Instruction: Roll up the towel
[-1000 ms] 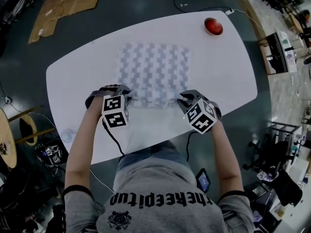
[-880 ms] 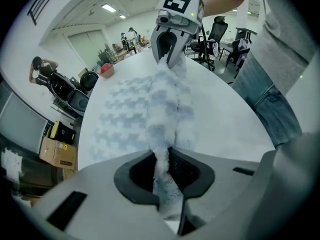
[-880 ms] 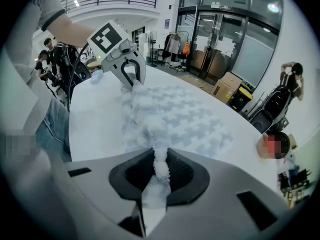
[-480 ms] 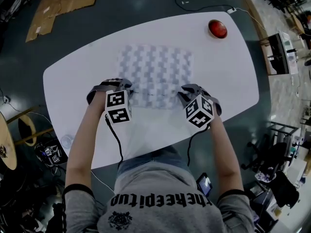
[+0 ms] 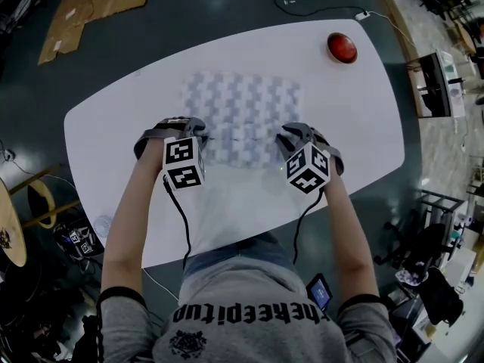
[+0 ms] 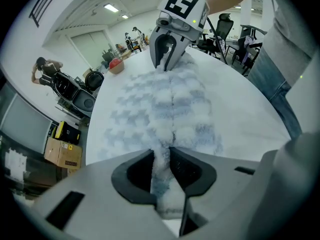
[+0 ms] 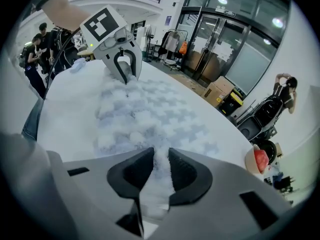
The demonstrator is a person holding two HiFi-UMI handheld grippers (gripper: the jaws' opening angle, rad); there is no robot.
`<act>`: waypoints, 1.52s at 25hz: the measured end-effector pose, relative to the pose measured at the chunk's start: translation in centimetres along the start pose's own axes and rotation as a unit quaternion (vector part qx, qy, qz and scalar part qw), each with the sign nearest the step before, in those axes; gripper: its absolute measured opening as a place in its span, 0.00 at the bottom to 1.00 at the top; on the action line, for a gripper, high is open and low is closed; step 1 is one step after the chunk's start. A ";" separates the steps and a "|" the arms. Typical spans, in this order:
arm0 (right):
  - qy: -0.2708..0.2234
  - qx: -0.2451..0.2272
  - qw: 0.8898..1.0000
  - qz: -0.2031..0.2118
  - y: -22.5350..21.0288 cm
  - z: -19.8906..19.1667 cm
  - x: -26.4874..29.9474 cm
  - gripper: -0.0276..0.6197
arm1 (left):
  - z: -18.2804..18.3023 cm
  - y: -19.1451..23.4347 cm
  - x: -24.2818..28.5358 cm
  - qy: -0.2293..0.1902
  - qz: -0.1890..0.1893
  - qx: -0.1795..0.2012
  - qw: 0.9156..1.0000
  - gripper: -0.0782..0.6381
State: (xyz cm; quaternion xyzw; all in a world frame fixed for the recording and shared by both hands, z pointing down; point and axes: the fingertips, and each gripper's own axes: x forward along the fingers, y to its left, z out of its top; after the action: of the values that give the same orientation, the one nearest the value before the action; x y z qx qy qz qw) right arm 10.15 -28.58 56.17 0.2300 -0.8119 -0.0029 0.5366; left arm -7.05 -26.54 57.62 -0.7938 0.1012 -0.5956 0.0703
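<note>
You have the left tool (image 5: 200, 137) and right tool (image 5: 282, 139) at either end of the folded near edge of the towel (image 5: 242, 104), jaws having just eased apart but pinching its ridge between them, likely to lay it evenly onto the flat part ahead on the worktop (image 5: 355, 119).

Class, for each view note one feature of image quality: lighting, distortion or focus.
Head view: dim, darker toward the edges, table brightest. Left gripper view: fisheye, black corners, nearest towel soft. Right gripper view: same fisheye, glaring ceiling lights.
</note>
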 end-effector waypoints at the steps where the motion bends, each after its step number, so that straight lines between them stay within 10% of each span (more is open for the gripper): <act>1: -0.001 0.002 1.000 -0.005 -0.3 0.0 0.2 0.19 | 0.0 0.3 0.1 0.000 0.002 0.000 1.000 0.25; 24: -0.034 0.070 0.996 -0.052 -4.9 1.2 1.4 0.19 | 0.6 6.7 -1.2 -0.047 0.075 -0.028 0.996 0.21; 38: -0.072 0.014 0.997 -0.015 2.9 1.0 -4.4 0.31 | 3.4 -1.8 -4.7 -0.086 0.024 -0.001 0.996 0.33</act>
State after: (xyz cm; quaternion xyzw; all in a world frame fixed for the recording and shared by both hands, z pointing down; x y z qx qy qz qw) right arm 9.65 -24.53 52.65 0.2484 -0.8450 -0.0165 0.4733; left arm -4.92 -23.63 52.73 -0.8392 0.1146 -0.5235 0.0925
